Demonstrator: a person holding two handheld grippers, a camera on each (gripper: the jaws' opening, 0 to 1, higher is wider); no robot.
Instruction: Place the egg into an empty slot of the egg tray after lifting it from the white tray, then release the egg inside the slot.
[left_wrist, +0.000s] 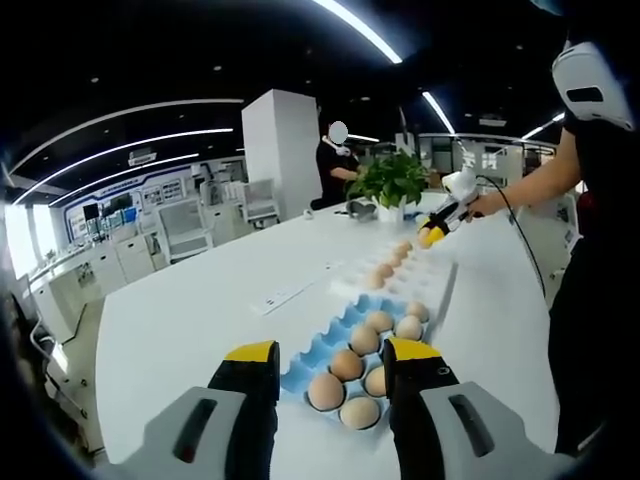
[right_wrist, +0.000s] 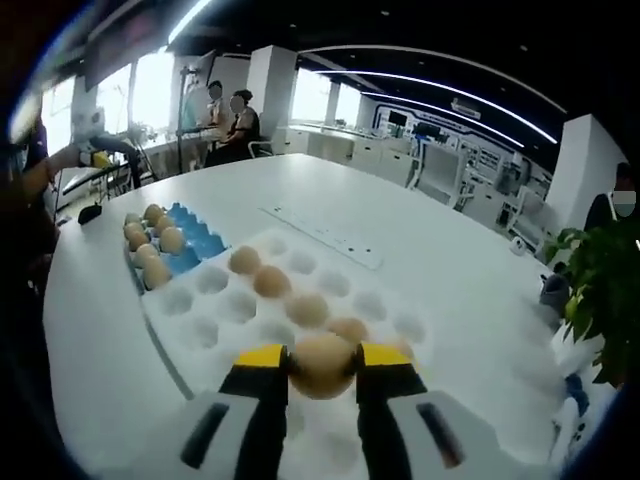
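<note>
Now R gripper clamps egg over white tray; L gripper jaws wide above egg tray.

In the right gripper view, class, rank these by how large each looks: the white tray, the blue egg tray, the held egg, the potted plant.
1. white tray
2. potted plant, cut off by the edge, so unsure against the next
3. blue egg tray
4. egg, enlarged by nearness between the right gripper jaws

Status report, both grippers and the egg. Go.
Right gripper shut on egg over white tray. Left gripper open, empty, above blue egg tray. Nothing in the way.
</note>
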